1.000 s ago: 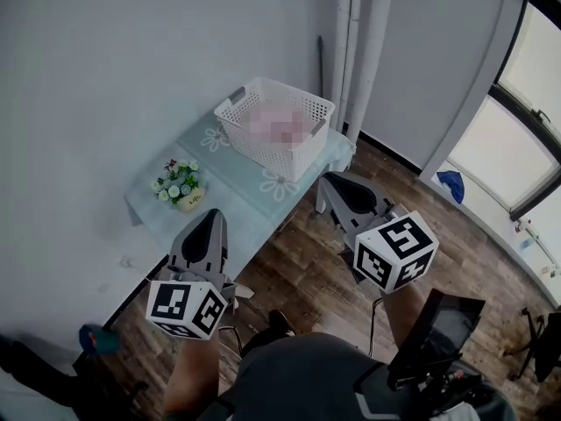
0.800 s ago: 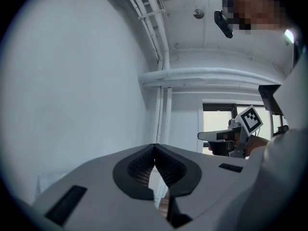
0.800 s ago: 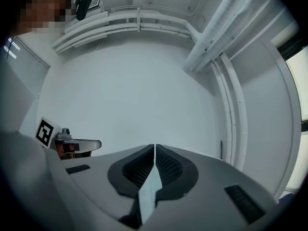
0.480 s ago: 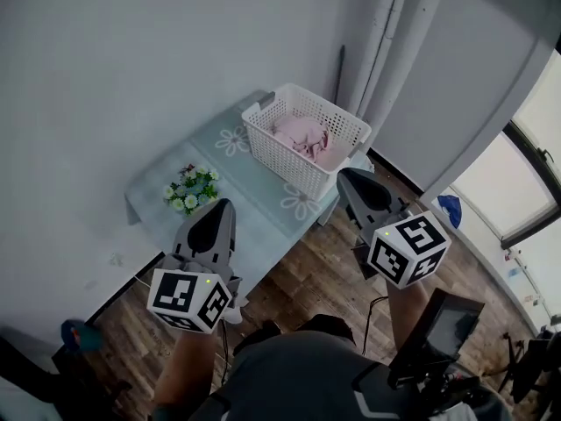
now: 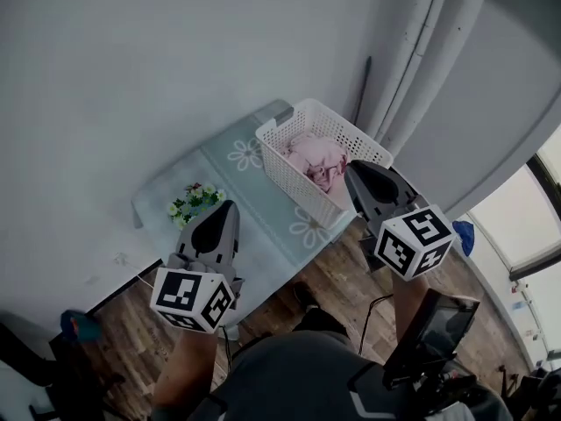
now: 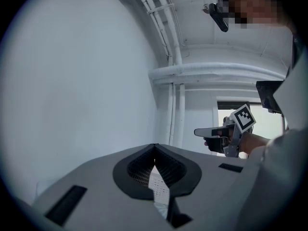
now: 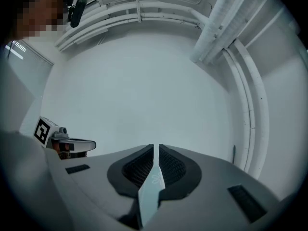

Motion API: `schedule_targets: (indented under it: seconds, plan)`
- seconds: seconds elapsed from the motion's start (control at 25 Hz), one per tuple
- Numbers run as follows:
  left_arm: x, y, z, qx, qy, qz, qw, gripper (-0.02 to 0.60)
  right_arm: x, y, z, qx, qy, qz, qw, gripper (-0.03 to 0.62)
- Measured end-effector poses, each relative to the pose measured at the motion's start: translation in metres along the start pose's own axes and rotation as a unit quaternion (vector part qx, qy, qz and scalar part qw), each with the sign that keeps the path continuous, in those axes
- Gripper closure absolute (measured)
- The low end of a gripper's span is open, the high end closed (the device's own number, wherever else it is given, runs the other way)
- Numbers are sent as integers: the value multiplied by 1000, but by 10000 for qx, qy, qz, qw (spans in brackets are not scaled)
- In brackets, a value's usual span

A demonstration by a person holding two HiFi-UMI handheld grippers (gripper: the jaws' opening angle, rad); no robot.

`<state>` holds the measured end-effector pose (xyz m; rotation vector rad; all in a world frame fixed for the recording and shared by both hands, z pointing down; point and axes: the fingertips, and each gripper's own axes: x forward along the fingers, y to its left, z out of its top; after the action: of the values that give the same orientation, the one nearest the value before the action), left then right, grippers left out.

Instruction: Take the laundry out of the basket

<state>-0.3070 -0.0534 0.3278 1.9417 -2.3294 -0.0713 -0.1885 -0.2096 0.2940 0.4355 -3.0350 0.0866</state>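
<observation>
both closed, empty: left tongs [image 5: 230, 206] & right tongs [image 5: 351, 166]; crumpled pink laundry [image 5: 316, 158] in white basket [image 5: 284, 170].

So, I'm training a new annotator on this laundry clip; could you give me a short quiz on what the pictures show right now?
1. True or false: the pink laundry lies inside the white basket.
2. What else stands on the table? A) a kettle B) a small bunch of flowers C) a shoe
3. Fill in: the right gripper has its jaws ____ (open or shut).
Key: 1 true; 2 B; 3 shut.
</observation>
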Motion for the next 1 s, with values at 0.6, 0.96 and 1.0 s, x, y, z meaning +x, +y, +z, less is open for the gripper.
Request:
schedule_targets:
  seconds: [0.6, 0.96, 1.0]
  plan:
    - [128, 17, -2, 180, 322, 526, 9979, 574, 132, -96, -53, -1103, 1287, 1608, 9723, 356]
    - [158, 39, -35, 78, 678, 960, 9930, 574, 193, -117, -140, -1846, 2590, 2683, 9093, 206]
    - [160, 42, -37, 81, 696, 1005, 9925, 574, 198, -117, -151, -1941, 2749, 2849, 8975, 171]
